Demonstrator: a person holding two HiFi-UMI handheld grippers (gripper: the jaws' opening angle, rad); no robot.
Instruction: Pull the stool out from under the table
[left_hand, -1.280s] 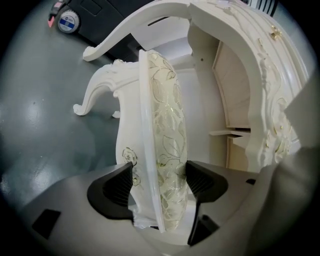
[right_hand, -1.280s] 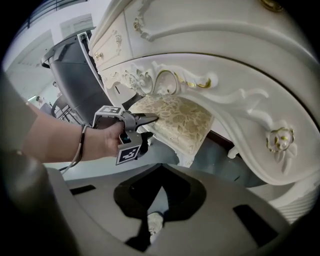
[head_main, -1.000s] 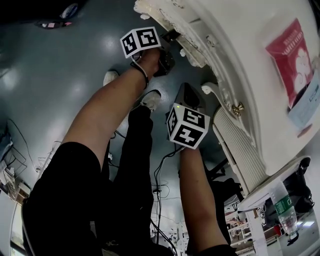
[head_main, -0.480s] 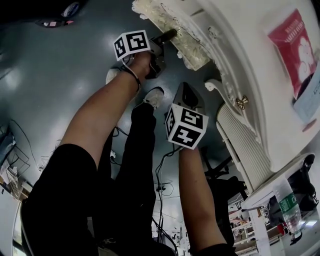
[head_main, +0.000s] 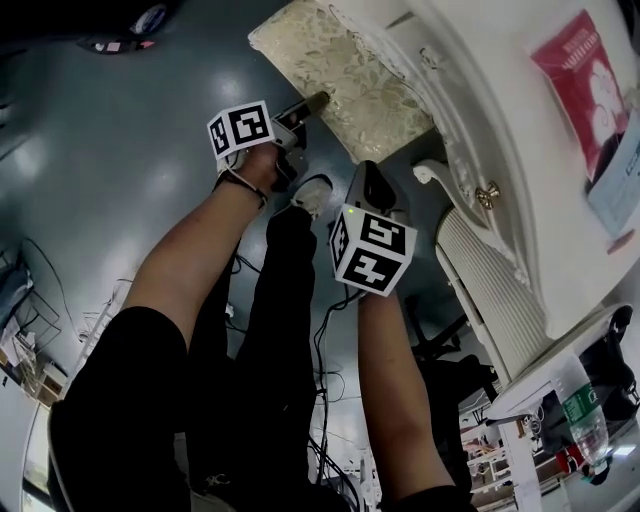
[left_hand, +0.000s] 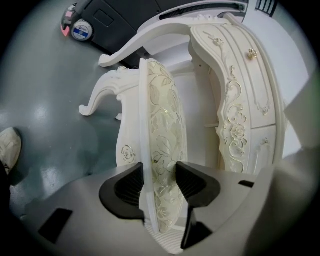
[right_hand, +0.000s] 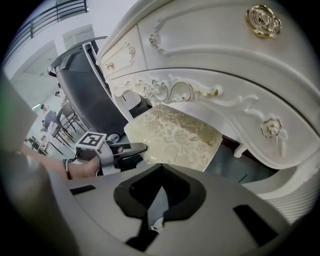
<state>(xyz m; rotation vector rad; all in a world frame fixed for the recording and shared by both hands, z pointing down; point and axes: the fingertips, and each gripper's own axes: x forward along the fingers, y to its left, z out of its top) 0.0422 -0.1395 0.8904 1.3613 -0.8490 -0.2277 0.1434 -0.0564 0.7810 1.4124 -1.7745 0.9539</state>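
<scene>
Cream brocade on the seat of the stool, standing partway out from under the white carved table, far side tucked beneath its scrolled front. Gripped at the near seat edge by the left gripper, jaws just drawn closer and pads pressing either face of that edge. Nearby, closer to the table's front, the right gripper, jaws pressed together on nothing. Underneath, glossy grey floor.
</scene>
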